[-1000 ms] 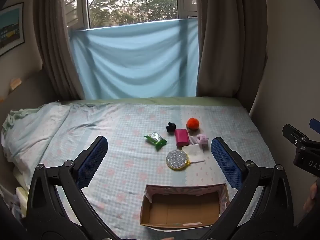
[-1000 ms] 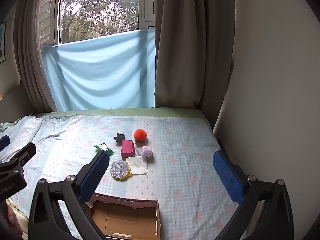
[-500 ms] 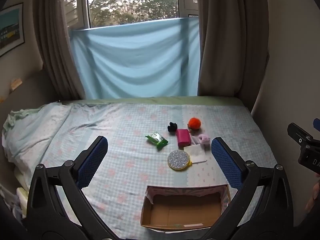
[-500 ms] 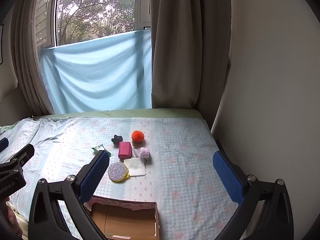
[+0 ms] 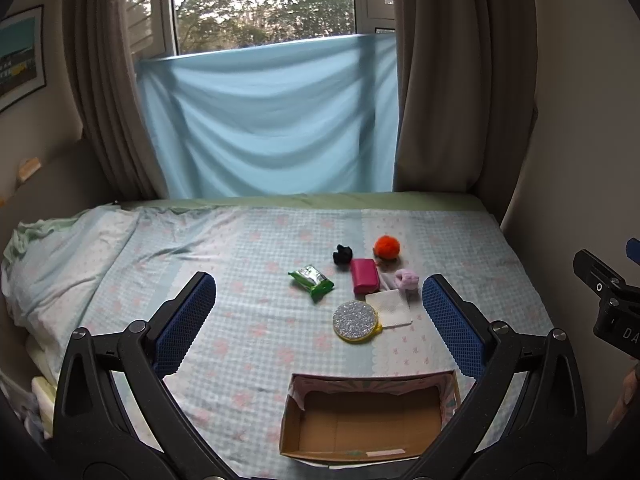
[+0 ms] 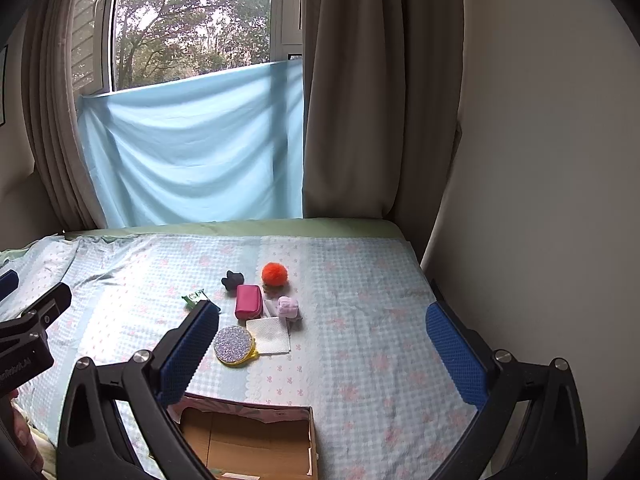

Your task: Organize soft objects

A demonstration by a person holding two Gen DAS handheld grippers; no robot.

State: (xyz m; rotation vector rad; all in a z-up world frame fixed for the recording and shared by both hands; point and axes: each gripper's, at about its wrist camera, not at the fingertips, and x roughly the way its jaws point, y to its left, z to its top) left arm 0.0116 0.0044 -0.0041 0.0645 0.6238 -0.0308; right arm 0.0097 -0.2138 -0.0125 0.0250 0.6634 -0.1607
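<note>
Small objects lie grouped on the bed: an orange pom-pom [image 5: 387, 247] [image 6: 274, 273], a black soft piece [image 5: 342, 255] [image 6: 232, 279], a pink pouch [image 5: 364, 275] [image 6: 248, 301], a lilac soft piece [image 5: 407, 279] [image 6: 288, 306], a green packet [image 5: 311, 281] [image 6: 193, 297], a white tissue [image 5: 389, 308] [image 6: 268, 335] and a glittery round mirror [image 5: 355, 321] [image 6: 233, 345]. An open cardboard box [image 5: 362, 420] [image 6: 248, 444] sits nearer, empty. My left gripper [image 5: 320, 310] and right gripper [image 6: 320, 334] hover open above the bed, short of the objects, holding nothing.
The bed [image 5: 240, 320] has a checked blue sheet; its right side meets a wall [image 6: 540, 200]. A rumpled sheet fold [image 5: 60, 248] lies at the left. Curtains and a blue cloth [image 5: 268, 120] cover the window behind. A person's hand shows at the view edges.
Both grippers have drifted slightly; the objects sit a little lower and nearer in both views. Nothing was picked up or shifted.
</note>
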